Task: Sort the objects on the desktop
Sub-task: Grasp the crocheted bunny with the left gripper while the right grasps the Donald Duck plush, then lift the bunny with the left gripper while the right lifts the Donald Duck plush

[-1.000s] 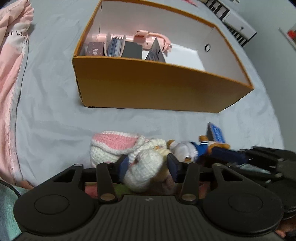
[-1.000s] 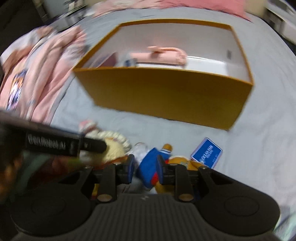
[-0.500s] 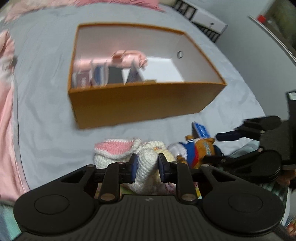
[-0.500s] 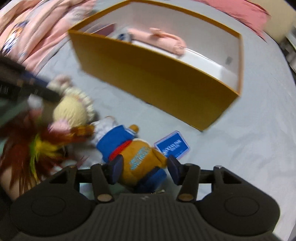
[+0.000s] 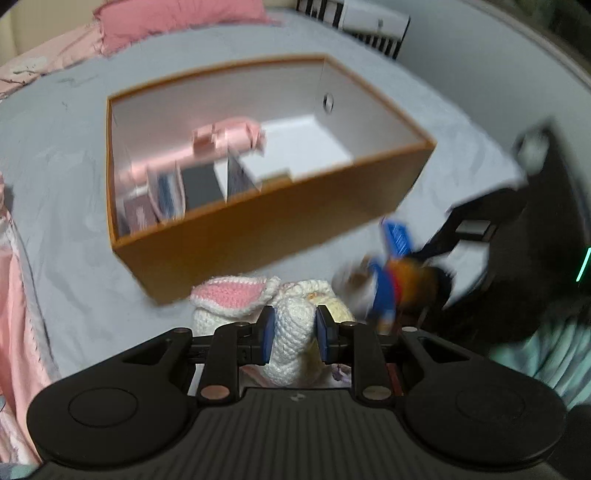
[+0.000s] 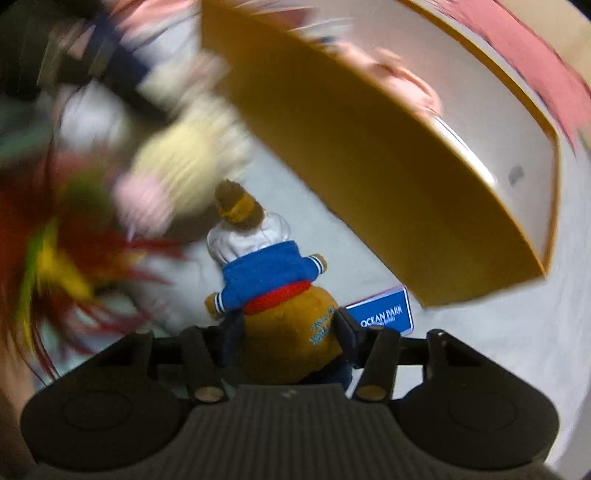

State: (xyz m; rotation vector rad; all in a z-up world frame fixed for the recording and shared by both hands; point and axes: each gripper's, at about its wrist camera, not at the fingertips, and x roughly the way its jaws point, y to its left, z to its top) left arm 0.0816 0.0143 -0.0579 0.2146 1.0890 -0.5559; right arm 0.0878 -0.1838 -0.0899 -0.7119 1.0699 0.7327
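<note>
A: Left gripper [image 5: 293, 334] first. Its blue pads are seen clamped on the white limb of a crocheted bunny toy [image 5: 291, 332]; the jaws were closing a moment ago. The pink-lined ear is seen just beyond, the cream body beside it, on the grey bedsheet [image 5: 66, 192].

B: Right gripper [image 6: 288, 332]?

A: Its jaws have just been opening and are set wide, one on each side of the orange lower body of a plush bear in a blue jacket [image 6: 273, 284]. Whether the pads are pressed on it cannot be told. The bear is laid on the sheet, head pointed away.

B: Beside it?

A: A blue "OCEAN PARK" card [image 6: 384, 314] is seen just right of the bear, near the box's near corner. A red-and-yellow feathery thing [image 6: 55, 258] is blurred at left.

B: Farther?

A: An orange box [image 5: 258, 229], white inside, is placed past the toys. A pink gadget [image 5: 225, 138] and several small upright packs [image 5: 166, 195] are held at its left end. Pink bedding [image 5: 166, 18] is seen at the sheet's far edge.
</note>
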